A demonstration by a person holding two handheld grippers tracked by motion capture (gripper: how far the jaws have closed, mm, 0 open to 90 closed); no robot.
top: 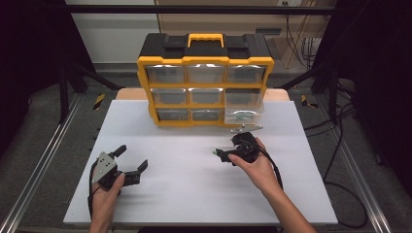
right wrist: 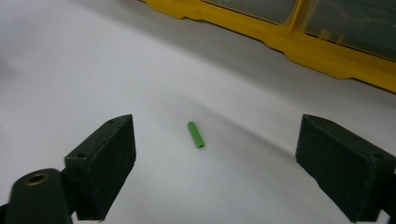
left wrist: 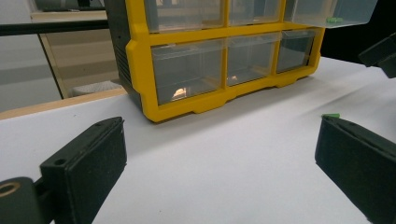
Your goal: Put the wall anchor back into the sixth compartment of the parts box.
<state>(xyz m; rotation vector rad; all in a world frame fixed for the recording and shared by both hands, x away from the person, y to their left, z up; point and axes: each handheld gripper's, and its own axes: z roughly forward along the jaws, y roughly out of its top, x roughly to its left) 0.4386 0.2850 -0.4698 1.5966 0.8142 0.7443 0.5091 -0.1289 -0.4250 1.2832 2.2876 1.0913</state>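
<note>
meanwhile both hand-held grippers (top: 130, 160) (top: 228, 145) gape empty; the organizer's (top: 205, 86) pulled-out drawer (top: 244, 106) holds green bits.

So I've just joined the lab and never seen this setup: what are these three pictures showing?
A person sits at a white table, holding a two-jaw gripper in each hand. The high view looks down from above: left gripper, right gripper. The other two pictures come from cameras riding on each gripper, looking along its black jaws. Both are open and hold nothing. At the back stands a yellow drawer cabinet, its right middle drawer pulled out. A small green stick lies on the table between the right gripper's jaws.
</note>
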